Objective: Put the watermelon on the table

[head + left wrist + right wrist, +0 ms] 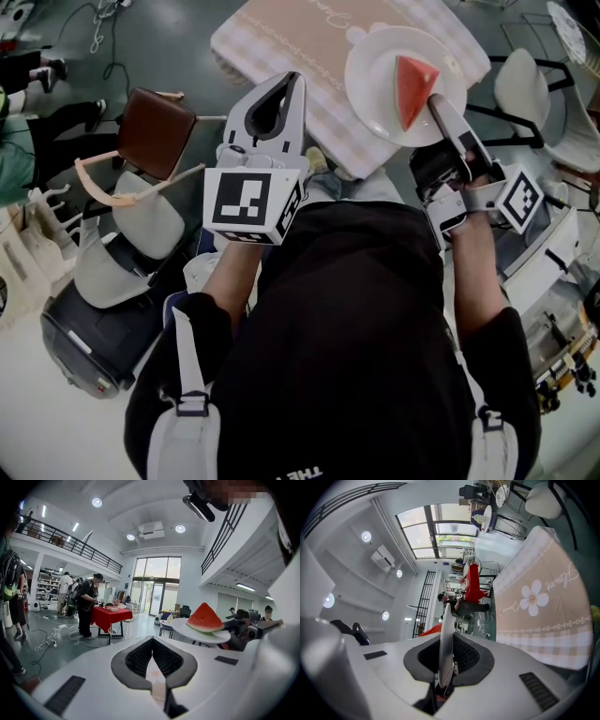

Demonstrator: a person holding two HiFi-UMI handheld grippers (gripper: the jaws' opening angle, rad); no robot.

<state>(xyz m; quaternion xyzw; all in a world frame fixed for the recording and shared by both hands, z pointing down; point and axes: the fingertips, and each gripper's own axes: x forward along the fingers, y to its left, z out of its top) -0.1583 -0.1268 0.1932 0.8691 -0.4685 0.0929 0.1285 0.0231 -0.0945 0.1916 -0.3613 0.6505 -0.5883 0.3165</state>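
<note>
Operator: black short-sleeve T-shirt [356, 328], white print at the hem. Light grey shoulder straps [187, 370] with black buckles [192, 405], one on each side. Left gripper [281, 86] and right gripper [439, 103]: white shells, black ribbed pads [138, 657]. Each carries a white cube [251, 202] with black square markers.

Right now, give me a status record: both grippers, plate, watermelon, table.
left gripper: jaws together, nothing between them, to the left of the plate
right gripper: shut on the plate's rim
plate: white, carried roughly level in the air; in the head view it overlaps the table's near edge
watermelon: one red wedge, lying on the plate
table: covered with a beige checked cloth
task status: plate not yet set down
</note>
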